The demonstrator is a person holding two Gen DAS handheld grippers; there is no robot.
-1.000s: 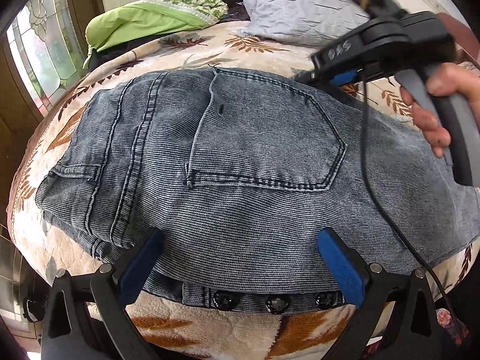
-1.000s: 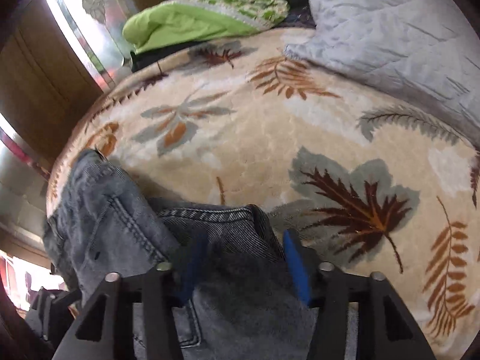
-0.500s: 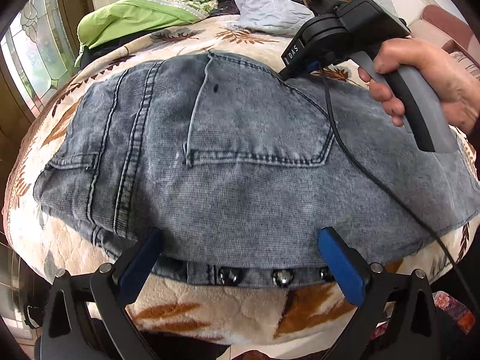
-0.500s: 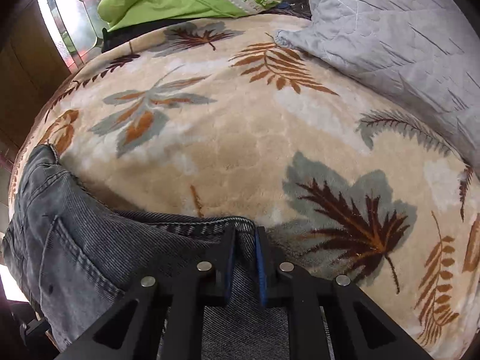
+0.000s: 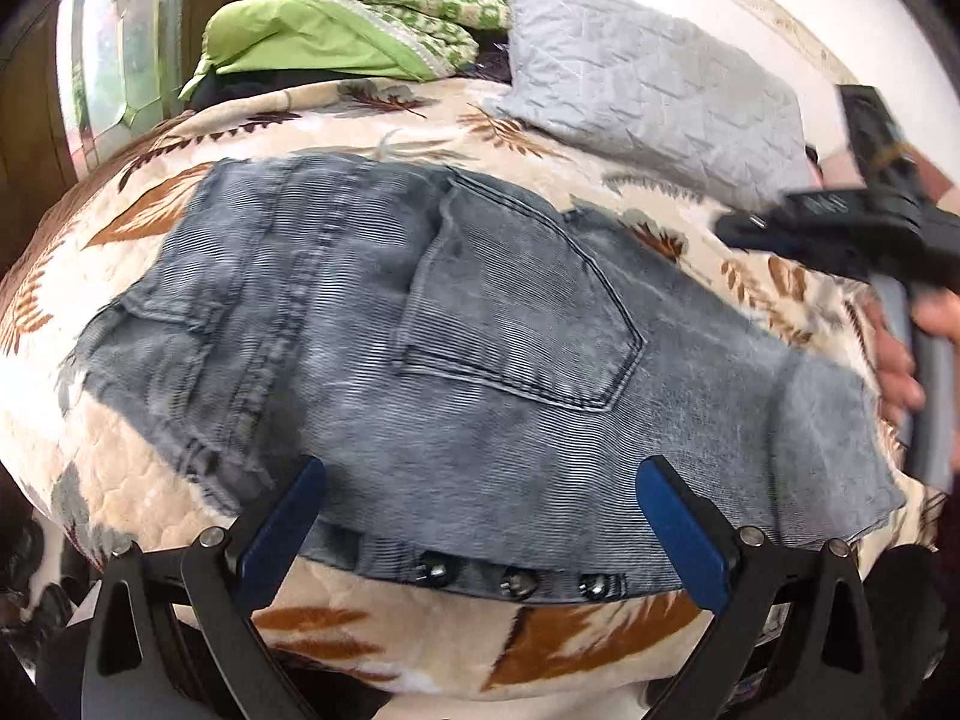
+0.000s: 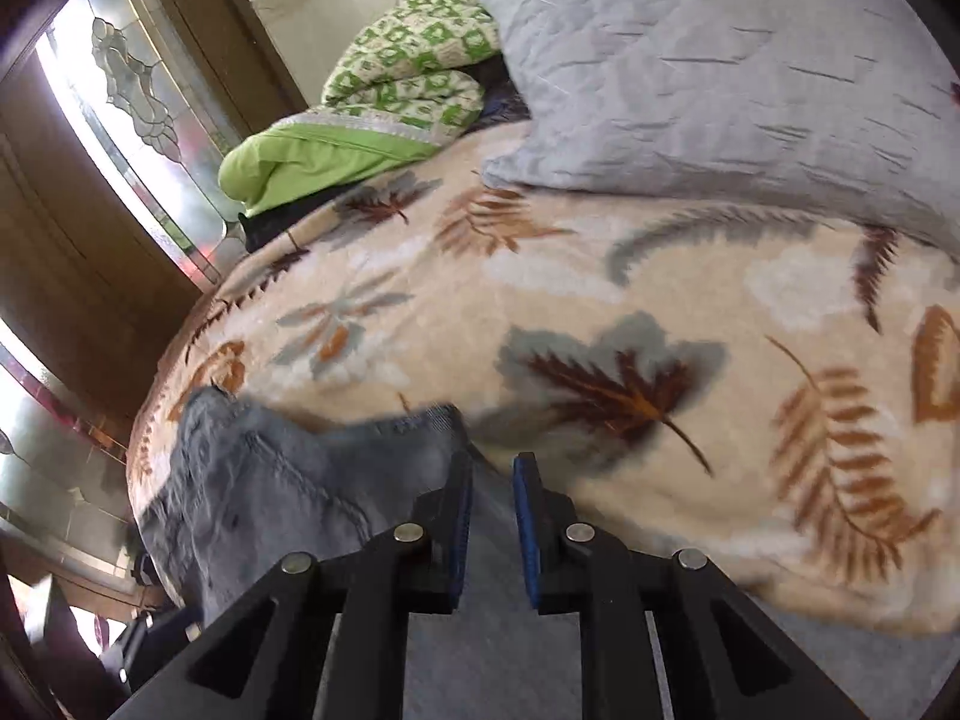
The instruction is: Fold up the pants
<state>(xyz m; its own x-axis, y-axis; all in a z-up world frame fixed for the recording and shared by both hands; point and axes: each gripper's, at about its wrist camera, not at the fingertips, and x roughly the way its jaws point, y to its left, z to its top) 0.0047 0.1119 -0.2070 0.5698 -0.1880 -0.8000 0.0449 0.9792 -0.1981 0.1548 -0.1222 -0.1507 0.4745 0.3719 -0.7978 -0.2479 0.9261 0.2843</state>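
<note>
The grey-blue jeans (image 5: 480, 348) lie on the leaf-print blanket (image 5: 420, 648), back pocket up, waistband with metal buttons toward me. My left gripper (image 5: 480, 522) is open, its blue pads straddling the waistband edge just above the cloth. My right gripper (image 5: 756, 234) shows at the right of the left wrist view, held by a hand, off the far edge of the jeans. In the right wrist view the right gripper (image 6: 489, 516) is narrowly parted over the denim (image 6: 270, 492); whether cloth sits between the pads is unclear.
A grey quilted pillow (image 5: 648, 90) lies at the head of the bed, with green bedding (image 5: 336, 48) beside it. A stained-glass window (image 6: 138, 102) and wooden frame stand to the left. The blanket (image 6: 660, 330) stretches beyond the jeans.
The right gripper has lifted and pulled back to the right from the jeans' far edge; its pads have parted slightly. The left gripper has stayed open at the waistband.
</note>
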